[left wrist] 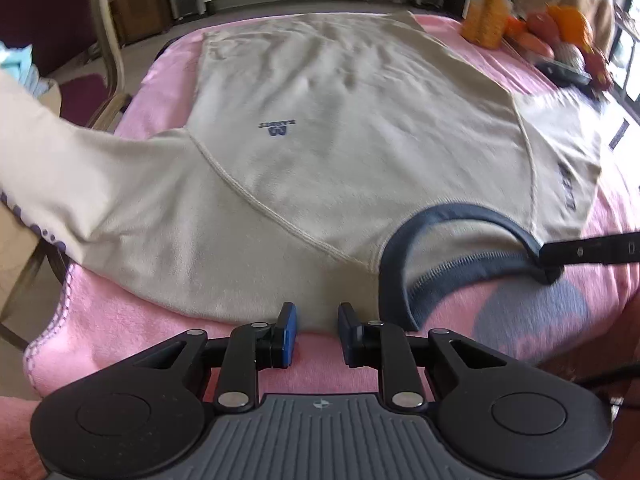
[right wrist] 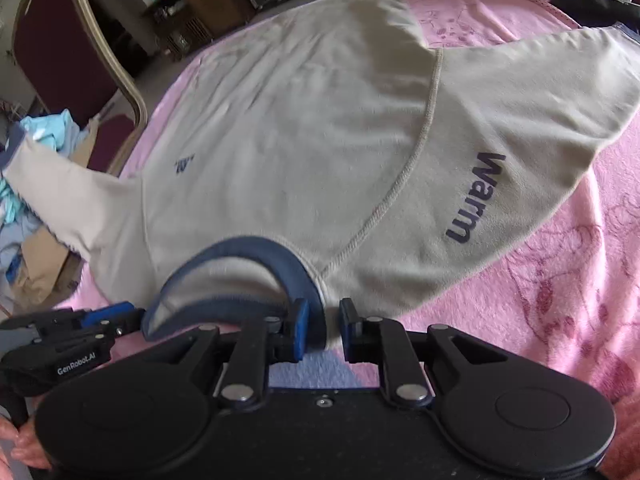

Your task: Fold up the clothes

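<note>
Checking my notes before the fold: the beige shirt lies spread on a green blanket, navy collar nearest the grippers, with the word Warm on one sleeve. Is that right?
One thing is off: the blanket is pink, not green, as the right wrist view shows clearly. The rest stands: the beige shirt lies spread on it, its navy collar nearest the grippers, and one sleeve reads Warm.

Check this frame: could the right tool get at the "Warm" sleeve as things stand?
Probably yes. The right tool sits at the navy collar; the sleeve lies flat on the pink blanket, nothing between.
</note>
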The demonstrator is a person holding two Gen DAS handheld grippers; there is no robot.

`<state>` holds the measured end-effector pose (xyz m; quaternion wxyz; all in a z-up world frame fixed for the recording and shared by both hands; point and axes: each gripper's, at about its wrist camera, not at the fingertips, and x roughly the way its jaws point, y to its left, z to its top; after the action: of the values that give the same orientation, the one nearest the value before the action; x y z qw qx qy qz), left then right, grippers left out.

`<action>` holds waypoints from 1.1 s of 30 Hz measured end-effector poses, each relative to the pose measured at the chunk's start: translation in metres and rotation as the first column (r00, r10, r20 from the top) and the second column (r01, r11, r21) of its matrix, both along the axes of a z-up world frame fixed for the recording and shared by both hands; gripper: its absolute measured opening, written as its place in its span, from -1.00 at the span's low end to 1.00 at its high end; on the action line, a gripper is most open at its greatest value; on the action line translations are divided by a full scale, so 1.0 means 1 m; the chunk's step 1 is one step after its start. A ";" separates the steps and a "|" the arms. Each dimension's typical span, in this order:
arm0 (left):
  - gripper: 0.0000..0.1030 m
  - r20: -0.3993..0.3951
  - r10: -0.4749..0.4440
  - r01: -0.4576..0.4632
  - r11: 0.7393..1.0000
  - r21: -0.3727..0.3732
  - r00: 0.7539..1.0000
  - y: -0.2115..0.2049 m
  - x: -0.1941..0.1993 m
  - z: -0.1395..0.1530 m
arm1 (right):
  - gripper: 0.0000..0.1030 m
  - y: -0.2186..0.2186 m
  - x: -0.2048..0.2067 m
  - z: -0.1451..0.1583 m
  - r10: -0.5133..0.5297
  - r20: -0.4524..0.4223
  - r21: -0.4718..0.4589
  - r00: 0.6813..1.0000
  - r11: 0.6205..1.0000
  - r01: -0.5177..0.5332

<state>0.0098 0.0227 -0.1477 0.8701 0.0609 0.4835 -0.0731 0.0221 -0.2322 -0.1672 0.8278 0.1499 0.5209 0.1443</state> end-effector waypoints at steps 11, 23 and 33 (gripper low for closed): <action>-0.59 0.281 0.082 -0.081 0.997 -0.016 0.956 0.035 0.015 0.086 | -0.61 -0.019 0.019 0.085 -0.071 0.166 0.115 0.984 0.992 0.052; -0.65 0.251 0.226 -0.225 0.974 -0.034 0.941 0.045 0.153 0.071 | 0.09 -0.019 0.142 0.110 -0.166 0.327 0.063 0.930 0.986 0.154; -0.77 0.104 0.197 -0.206 0.975 0.085 0.975 0.040 0.239 -0.001 | -0.60 -0.074 0.251 0.005 -0.334 0.093 0.066 0.938 0.942 0.328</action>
<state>0.2488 0.0628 -0.1491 0.8912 0.0563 0.4482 0.0415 0.2728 -0.3062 -0.1623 0.8620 0.2484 0.4412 0.0235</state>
